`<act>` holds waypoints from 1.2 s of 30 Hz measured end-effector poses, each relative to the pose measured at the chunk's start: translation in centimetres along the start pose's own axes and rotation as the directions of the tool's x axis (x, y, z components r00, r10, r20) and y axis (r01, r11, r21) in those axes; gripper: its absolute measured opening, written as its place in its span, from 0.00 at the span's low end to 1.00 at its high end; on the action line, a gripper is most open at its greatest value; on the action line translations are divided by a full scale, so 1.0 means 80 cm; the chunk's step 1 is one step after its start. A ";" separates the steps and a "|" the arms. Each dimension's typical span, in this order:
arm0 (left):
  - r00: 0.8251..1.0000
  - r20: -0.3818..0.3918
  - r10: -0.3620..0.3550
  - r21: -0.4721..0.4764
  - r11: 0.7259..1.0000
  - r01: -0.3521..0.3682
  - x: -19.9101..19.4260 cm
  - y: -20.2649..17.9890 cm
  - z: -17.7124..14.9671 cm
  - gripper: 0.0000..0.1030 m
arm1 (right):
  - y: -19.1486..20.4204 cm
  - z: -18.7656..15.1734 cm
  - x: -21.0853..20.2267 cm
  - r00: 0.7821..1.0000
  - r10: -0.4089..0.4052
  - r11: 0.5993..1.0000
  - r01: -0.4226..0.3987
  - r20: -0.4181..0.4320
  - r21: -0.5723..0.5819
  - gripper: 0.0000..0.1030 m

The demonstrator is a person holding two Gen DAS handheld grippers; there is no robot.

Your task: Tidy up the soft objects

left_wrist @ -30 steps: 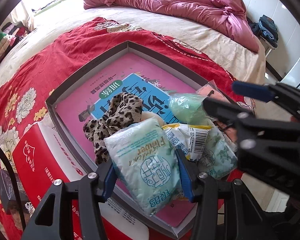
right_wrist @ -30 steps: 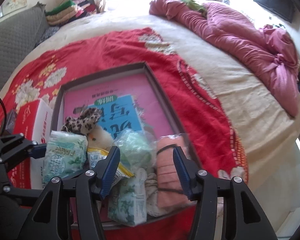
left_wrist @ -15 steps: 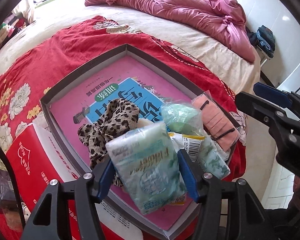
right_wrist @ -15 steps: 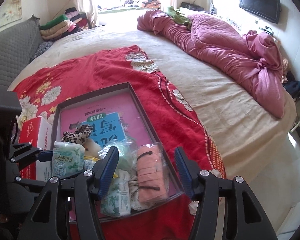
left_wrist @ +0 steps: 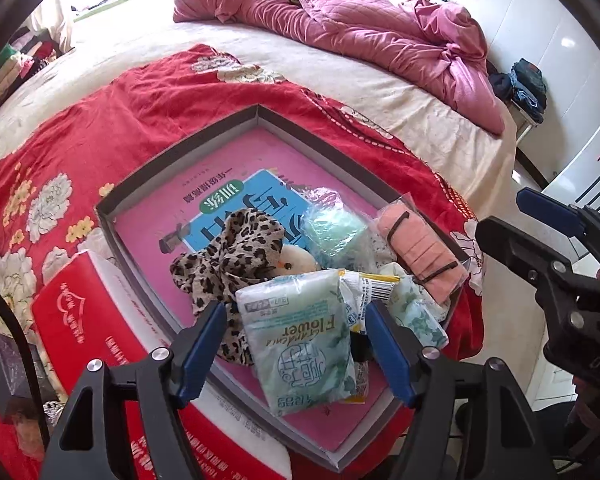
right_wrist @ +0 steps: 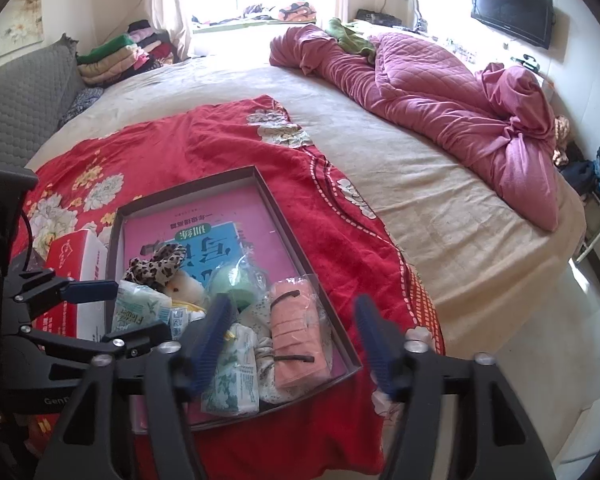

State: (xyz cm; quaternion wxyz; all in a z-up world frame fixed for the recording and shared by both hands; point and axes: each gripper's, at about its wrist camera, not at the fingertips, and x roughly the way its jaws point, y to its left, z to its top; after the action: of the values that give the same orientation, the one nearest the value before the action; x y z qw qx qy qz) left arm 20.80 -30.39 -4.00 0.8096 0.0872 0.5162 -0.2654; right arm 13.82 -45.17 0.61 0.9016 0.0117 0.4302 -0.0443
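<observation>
A grey-rimmed box lid with a pink and blue book in it lies on the red floral blanket. Several soft things lie at its near end: a leopard-print scarf, a pale green tissue pack, a green bagged bundle, a pink bagged cloth and a leafy tissue pack. My left gripper is open and hangs over the pale green pack, apart from it. My right gripper is open and empty, above the pink cloth.
A red and white tissue box stands left of the lid. A crumpled pink quilt lies across the far bed. Folded clothes are stacked at the back left. The bed edge and floor are to the right.
Both grippers have pulled back and up from the box lid. The pale green tissue pack now lies in the lid, free of my left fingers. The right gripper has risen further.
</observation>
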 end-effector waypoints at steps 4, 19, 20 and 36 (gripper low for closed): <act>1.000 0.025 0.006 0.006 1.000 -0.006 -0.016 0.001 -0.004 0.71 | 0.002 -0.002 -0.008 1.000 0.000 1.000 0.000 0.008 0.002 0.71; 0.989 0.118 0.085 -0.010 0.996 -0.085 -0.101 0.021 -0.032 0.77 | 0.026 -0.007 -0.084 0.992 -0.002 1.000 -0.002 0.129 0.031 0.72; 0.988 0.124 0.088 -0.012 0.996 -0.087 -0.107 0.024 -0.036 0.77 | 0.029 -0.006 -0.089 0.991 -0.001 1.000 -0.003 0.137 0.031 0.72; 0.961 0.191 0.200 -0.112 0.977 -0.181 -0.219 0.111 -0.097 0.78 | 0.138 0.015 -0.173 0.954 0.132 0.991 -0.118 0.270 -0.070 0.72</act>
State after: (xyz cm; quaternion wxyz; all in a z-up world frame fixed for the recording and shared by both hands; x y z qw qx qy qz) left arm 13.58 -13.74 6.74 0.8827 0.0713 0.4327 -0.1691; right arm 7.11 -33.29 11.93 0.9533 0.0086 0.3009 0.0231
